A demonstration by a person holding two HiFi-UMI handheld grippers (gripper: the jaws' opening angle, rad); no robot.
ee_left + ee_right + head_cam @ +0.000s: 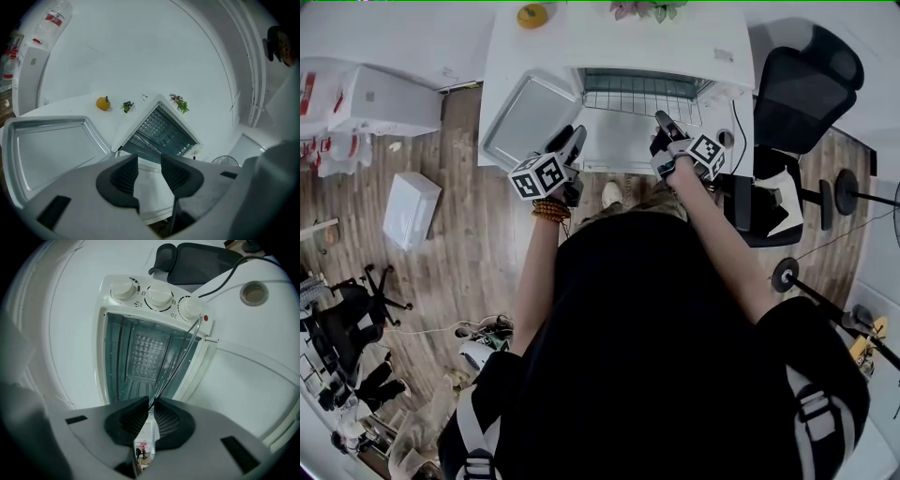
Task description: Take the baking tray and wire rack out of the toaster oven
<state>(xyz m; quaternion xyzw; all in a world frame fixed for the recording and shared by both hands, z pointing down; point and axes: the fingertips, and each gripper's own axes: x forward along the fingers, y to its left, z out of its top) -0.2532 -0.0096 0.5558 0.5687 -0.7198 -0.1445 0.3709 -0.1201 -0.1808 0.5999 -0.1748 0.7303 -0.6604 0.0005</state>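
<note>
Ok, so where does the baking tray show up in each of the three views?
Head view: the baking tray sits upper left of centre, just left of the toaster oven.
Left gripper view: the baking tray fills the lower left, with the toaster oven at centre.
Right gripper view: the baking tray is not in it; the toaster oven fills the middle.
Shared landmark: the open toaster oven.

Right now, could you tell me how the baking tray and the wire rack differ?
The baking tray lies on the table, left of the toaster oven; the wire rack juts from the oven's mouth. The tray lies free; the rack is pinched in the right tongs. Both are metal.
</note>
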